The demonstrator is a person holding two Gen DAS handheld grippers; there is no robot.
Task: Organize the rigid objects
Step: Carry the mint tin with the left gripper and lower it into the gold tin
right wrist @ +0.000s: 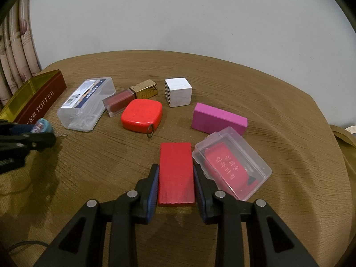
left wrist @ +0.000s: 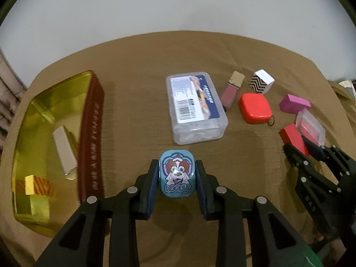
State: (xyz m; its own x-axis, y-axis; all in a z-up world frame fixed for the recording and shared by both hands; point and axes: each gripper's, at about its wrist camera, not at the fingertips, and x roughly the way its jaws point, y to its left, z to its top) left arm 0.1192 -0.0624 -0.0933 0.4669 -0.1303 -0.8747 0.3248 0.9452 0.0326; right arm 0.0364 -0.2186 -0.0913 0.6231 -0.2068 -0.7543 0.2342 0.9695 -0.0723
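Note:
My left gripper (left wrist: 177, 173) is shut on a small blue tin (left wrist: 177, 173) with a cartoon dog and the word NOODLE, held a little above the tablecloth. The same tin (right wrist: 42, 126) shows at the left edge of the right wrist view. My right gripper (right wrist: 176, 175) is shut on a flat red block (right wrist: 176, 173) that lies on the cloth; that red block (left wrist: 292, 138) also shows in the left wrist view, with the right gripper (left wrist: 299, 150) on it. A gold-lined toffee tin (left wrist: 91, 133) stands open at the left, holding a beige box (left wrist: 64, 151) and a yellow block (left wrist: 30, 184).
On the brown cloth lie a clear plastic box (right wrist: 85, 104), a lip gloss tube (right wrist: 131, 96), a red tape measure (right wrist: 141, 114), a white zigzag cube (right wrist: 178, 91), a pink block (right wrist: 219, 118) and a clear case with a red card (right wrist: 231, 166). A curtain (right wrist: 13, 51) hangs at the left.

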